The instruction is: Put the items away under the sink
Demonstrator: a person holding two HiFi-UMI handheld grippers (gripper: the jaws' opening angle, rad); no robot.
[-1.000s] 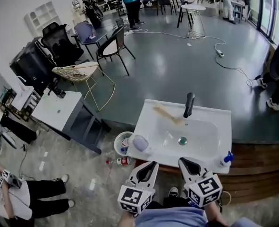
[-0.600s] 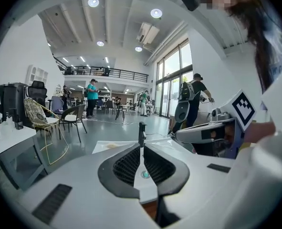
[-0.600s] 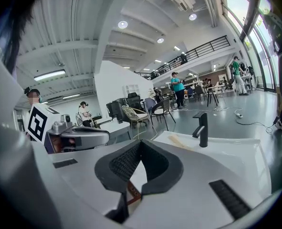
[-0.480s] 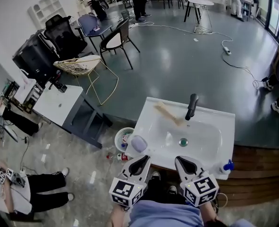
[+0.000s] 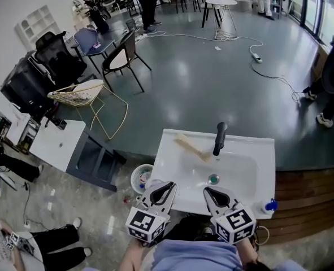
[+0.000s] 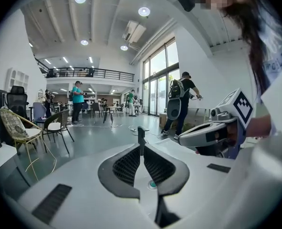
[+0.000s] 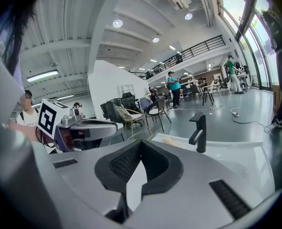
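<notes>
A white sink stands in front of me with a black faucet at its back and a green drain. A wooden brush lies on the rim left of the faucet. A small blue-capped bottle stands at the sink's near right corner. My left gripper hovers shut over the near left edge, nothing between its jaws. My right gripper is shut and empty over the near edge. In the gripper views both pairs meet at their tips, facing the faucet.
A round white waste basket sits on the floor left of the sink. A low white cabinet, a wicker chair and black chairs stand further left. Cables run across the grey floor; people stand at the back and right.
The head view has shifted, so the sink sits lower and closer. Both grippers stay shut side by side; the left one now covers the pale object at the sink's left corner.
</notes>
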